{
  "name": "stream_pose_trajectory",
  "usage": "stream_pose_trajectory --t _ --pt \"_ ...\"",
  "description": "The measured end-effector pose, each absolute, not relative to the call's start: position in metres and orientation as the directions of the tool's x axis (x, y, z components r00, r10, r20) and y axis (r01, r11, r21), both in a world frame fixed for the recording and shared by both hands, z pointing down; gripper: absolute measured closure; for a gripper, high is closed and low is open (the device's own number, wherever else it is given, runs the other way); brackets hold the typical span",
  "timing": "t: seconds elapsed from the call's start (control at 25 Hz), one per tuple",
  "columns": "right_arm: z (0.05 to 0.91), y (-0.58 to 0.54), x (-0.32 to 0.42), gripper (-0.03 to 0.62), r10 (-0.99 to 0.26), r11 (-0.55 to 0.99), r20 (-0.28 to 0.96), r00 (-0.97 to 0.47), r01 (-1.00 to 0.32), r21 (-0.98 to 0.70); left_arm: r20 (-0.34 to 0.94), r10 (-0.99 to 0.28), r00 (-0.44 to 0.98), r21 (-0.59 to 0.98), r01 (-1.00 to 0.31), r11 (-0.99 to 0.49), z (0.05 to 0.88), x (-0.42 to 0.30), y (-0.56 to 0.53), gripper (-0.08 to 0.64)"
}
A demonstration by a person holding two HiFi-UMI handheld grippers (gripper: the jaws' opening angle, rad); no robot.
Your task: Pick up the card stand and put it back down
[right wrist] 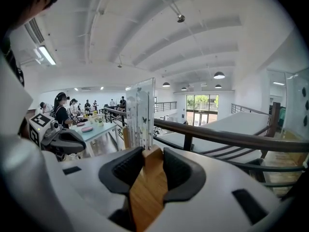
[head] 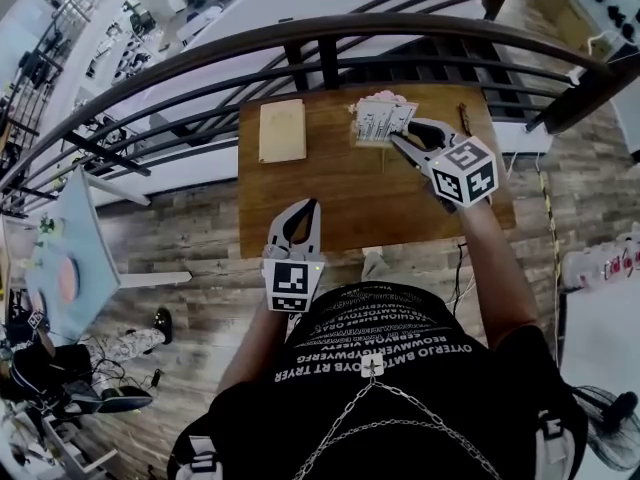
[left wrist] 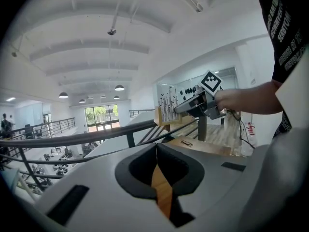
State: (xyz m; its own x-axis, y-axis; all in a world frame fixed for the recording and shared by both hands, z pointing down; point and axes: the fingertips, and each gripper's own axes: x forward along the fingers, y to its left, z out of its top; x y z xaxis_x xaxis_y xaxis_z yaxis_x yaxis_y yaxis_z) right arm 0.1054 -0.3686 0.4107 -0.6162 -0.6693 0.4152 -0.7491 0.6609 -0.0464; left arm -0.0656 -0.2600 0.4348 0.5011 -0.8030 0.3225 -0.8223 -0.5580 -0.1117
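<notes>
The card stand (head: 380, 120) is a small wooden base with a printed card standing upright in it. My right gripper (head: 397, 140) is shut on the wooden base and holds the stand above the far side of the wooden table (head: 350, 208). In the right gripper view the base (right wrist: 152, 158) sits wedged between the dark pads, and the card (right wrist: 140, 115) rises just beyond them. The left gripper view shows the card stand (left wrist: 166, 108) in the air at the tip of that gripper. My left gripper (head: 312, 206) hangs over the table's near edge, shut and empty, with its tips together.
A pale rectangular block (head: 282, 130) lies on the table's far left part. A thin dark pen-like thing (head: 464, 118) lies at the far right. A dark curved railing (head: 330, 43) runs just behind the table. Below it lies an open hall with desks.
</notes>
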Motion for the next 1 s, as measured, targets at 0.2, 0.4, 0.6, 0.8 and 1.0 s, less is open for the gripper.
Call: stream_pose_trajectory --t 0.2,0.4,0.6,0.8,1.0 --pt "0.401 -0.365 0.106 0.451 -0.669 0.664 0.409 -0.620 -0.746 -0.045 0.318 -0.802 0.506 -0.108 -0.821 -0.561 0.430 -0.061 -0.257 0.532" --pt "0.416 -0.363 0.109 0.451 -0.661 0.667 0.423 -0.620 -0.743 -0.046 0.321 -0.795 0.514 -0.108 -0.815 -0.570 0.435 -0.054 -0.258 0.532" --pt "0.452 -0.355 0.112 0.451 -0.644 0.662 0.471 -0.603 -0.748 -0.053 0.341 -0.779 0.526 -0.097 -0.805 -0.586 0.446 -0.046 -0.255 0.532" --pt "0.491 -0.352 0.112 0.451 -0.612 0.663 0.508 -0.606 -0.744 -0.089 0.371 -0.757 0.538 -0.083 -0.793 -0.604 0.462 -0.036 -0.258 0.532" --pt "0.517 -0.358 0.115 0.451 -0.601 0.656 0.526 -0.601 -0.748 -0.105 0.390 -0.744 0.543 -0.078 -0.785 -0.614 0.467 -0.025 -0.268 0.532"
